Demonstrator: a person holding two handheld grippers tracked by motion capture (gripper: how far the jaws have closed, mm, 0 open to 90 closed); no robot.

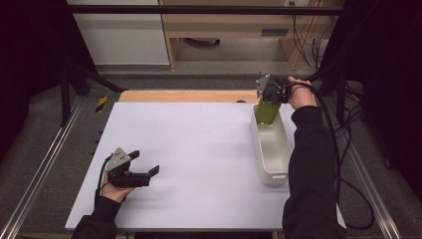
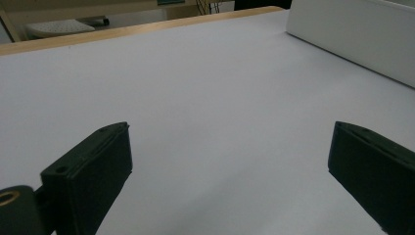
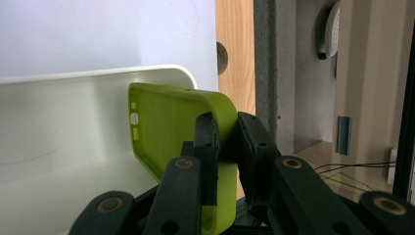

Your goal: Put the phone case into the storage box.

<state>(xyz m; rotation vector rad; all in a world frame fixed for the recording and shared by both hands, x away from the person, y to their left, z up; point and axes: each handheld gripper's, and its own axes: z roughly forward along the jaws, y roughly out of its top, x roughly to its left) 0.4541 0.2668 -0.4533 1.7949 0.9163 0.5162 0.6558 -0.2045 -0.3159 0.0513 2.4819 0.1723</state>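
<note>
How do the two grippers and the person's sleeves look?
Both the left gripper and the right gripper are black, each topped by a grey three-cornered plate and trailing a black cable. The fingers are flat black blocks. The sleeves are black.

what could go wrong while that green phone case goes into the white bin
The right gripper pinches only one thin side wall of the green phone case, so the soft case could twist or slip out. Held at the far end of the white bin, it might also catch the rim or drop outside onto the table.
</note>
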